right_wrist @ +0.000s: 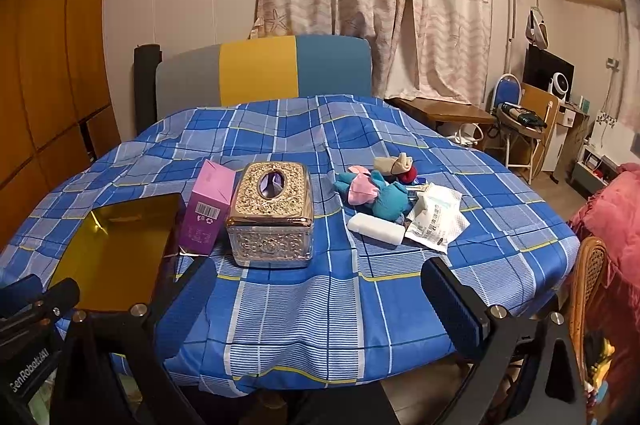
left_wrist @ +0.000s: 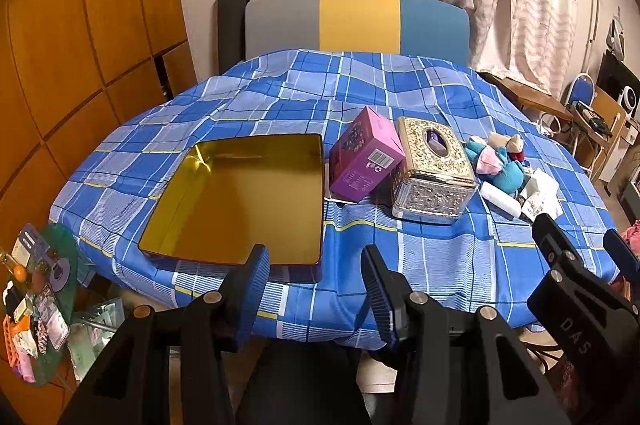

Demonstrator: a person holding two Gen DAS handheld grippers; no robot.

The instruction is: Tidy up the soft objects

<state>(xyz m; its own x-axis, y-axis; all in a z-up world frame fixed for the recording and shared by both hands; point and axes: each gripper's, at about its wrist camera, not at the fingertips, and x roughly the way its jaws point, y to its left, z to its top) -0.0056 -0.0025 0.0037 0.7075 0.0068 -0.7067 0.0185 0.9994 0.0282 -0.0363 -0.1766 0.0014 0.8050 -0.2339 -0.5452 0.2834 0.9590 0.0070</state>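
A pile of soft things lies on the right of the blue plaid table: a teal plush toy (right_wrist: 386, 199) with a pink bow, a beige and red plush (right_wrist: 394, 163), a white wipes pack (right_wrist: 434, 221) and a white roll (right_wrist: 376, 234). The pile also shows in the left wrist view (left_wrist: 500, 161). An open gold tin (left_wrist: 240, 197) sits at the left, also in the right wrist view (right_wrist: 116, 253). My left gripper (left_wrist: 316, 285) is open and empty at the table's near edge, by the tin. My right gripper (right_wrist: 320, 301) is open and empty, short of the pile.
A purple carton (left_wrist: 364, 157) and an ornate gold tissue box (left_wrist: 434, 169) stand between tin and pile. A grey, yellow and blue chair back (right_wrist: 264, 69) is behind the table. A cluttered shelf (left_wrist: 36, 301) is at lower left, a wicker chair (right_wrist: 588, 289) at right.
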